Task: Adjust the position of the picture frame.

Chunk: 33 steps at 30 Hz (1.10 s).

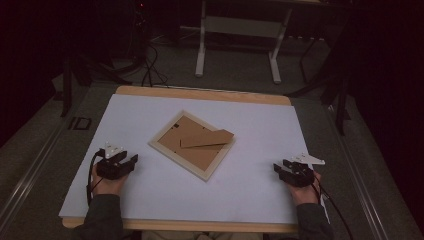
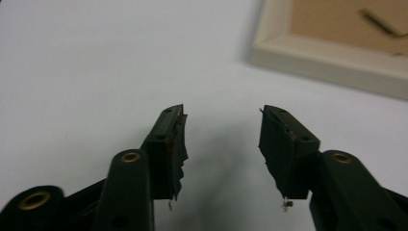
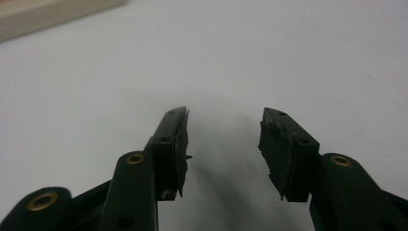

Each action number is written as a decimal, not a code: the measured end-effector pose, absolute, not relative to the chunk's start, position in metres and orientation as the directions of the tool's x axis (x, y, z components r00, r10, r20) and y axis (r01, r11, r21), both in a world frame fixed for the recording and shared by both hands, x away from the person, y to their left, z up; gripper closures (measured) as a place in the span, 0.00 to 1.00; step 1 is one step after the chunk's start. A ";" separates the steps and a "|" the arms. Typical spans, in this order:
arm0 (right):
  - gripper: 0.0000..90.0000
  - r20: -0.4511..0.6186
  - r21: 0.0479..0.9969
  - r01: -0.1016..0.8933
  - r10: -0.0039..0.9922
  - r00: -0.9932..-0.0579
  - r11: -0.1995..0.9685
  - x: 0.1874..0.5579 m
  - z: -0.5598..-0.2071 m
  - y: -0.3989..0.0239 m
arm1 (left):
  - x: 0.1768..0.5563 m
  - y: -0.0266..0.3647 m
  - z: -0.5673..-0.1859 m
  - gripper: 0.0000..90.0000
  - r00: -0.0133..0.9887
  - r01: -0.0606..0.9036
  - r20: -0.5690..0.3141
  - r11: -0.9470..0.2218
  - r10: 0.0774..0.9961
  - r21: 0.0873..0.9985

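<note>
White sheet (image 1: 150,195) covers the table, and on it, at far left, we see the left gripper (image 1: 128,163) resting with its jaws spread and nothing between them. Near the centre, well apart from both grippers, we find the picture frame (image 1: 172,155) lying face down and turned askew, its cardboard stand (image 1: 207,138) lying across the brown backing. At far right, the right gripper (image 1: 281,169) likewise rests released and unloaded.
</note>
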State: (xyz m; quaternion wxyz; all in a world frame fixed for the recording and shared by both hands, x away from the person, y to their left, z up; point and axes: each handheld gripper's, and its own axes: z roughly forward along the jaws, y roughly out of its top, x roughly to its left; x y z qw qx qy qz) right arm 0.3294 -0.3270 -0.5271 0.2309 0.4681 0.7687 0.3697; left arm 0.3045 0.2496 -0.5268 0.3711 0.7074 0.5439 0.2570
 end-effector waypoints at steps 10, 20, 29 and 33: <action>0.63 -0.011 0.780 0.547 0.881 -0.473 0.303 0.324 -0.522 -0.324 | 0.304 0.245 -0.519 0.67 0.368 0.558 -0.043 -0.184 0.929 0.809; 0.62 -0.016 0.784 0.542 0.882 -0.471 0.303 0.321 -0.520 -0.324 | 0.302 0.243 -0.518 0.66 0.385 0.563 -0.044 -0.197 0.922 0.803; 0.62 -0.027 0.790 0.529 0.879 -0.476 0.311 0.319 -0.517 -0.320 | 0.302 0.241 -0.516 0.66 0.401 0.558 -0.047 -0.203 0.915 0.804; 0.62 -0.026 0.792 0.525 0.877 -0.481 0.311 0.317 -0.514 -0.317 | 0.302 0.241 -0.516 0.68 0.410 0.560 -0.059 -0.200 0.910 0.804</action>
